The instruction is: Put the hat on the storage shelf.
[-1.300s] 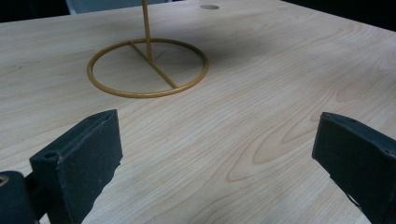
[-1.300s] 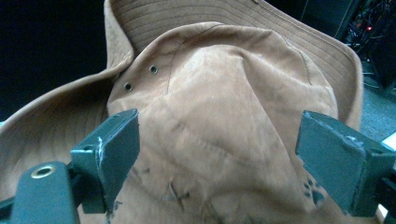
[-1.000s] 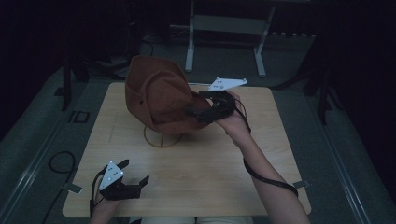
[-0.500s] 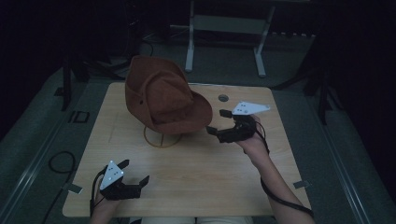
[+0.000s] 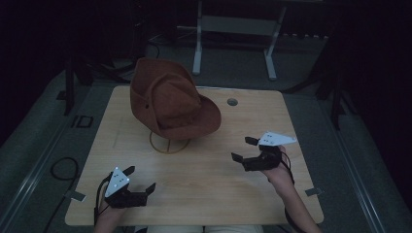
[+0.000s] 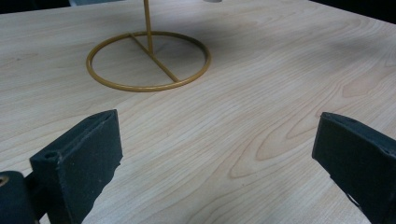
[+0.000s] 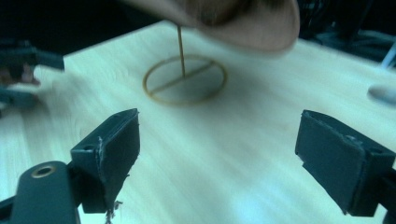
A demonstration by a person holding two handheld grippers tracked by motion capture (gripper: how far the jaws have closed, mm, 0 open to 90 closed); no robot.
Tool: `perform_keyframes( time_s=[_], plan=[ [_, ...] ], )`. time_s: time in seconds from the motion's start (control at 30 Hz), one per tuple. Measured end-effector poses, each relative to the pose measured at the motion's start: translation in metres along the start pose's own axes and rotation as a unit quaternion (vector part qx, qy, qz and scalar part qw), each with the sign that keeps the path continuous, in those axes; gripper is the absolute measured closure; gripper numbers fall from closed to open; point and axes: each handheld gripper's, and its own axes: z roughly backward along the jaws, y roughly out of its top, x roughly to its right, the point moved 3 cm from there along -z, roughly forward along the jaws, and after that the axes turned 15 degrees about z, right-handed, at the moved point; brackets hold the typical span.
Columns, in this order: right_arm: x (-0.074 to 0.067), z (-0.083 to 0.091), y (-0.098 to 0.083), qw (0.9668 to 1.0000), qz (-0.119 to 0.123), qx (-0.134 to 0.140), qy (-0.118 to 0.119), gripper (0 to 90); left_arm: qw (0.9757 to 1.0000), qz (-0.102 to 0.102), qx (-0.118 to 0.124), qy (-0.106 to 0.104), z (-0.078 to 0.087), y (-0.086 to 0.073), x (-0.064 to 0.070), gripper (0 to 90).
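Hat, brown soft felt with wide brim (image 5: 170, 103), perched on thin gold wire stand (image 5: 168, 142) mid-table, likely light and floppy, best pinched at brim; left gripper (image 5: 138, 185) and right gripper (image 5: 243, 149) both wide open, empty.

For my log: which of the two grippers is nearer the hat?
The right gripper, at the table's right side and level with the hat stand's base. The left gripper sits back at the near edge.
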Motion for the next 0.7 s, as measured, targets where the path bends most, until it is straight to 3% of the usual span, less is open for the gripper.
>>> perform_keyframes(
  time_s=[0.17,0.3,0.47,0.7],
  plan=[
    [-0.004,0.004,-0.032,0.9997,-0.017,-0.015,-0.005,13.7,1.0000,0.000,0.000,0.002,0.000,0.000,0.000,2.3],
    [-0.008,0.008,-0.054,0.9995,-0.011,-0.023,-0.017,13.7,1.0000,0.001,0.001,0.008,0.000,0.000,0.000,2.2],
    [-0.014,0.014,-0.077,0.9988,-0.015,-0.042,-0.020,13.3,0.9999,0.003,0.002,0.010,0.000,0.000,-0.001,2.2],
    [-0.012,0.031,-0.099,0.9973,-0.032,-0.041,-0.052,13.3,0.9999,0.000,0.004,0.016,0.001,0.000,-0.001,2.2]
  ],
)
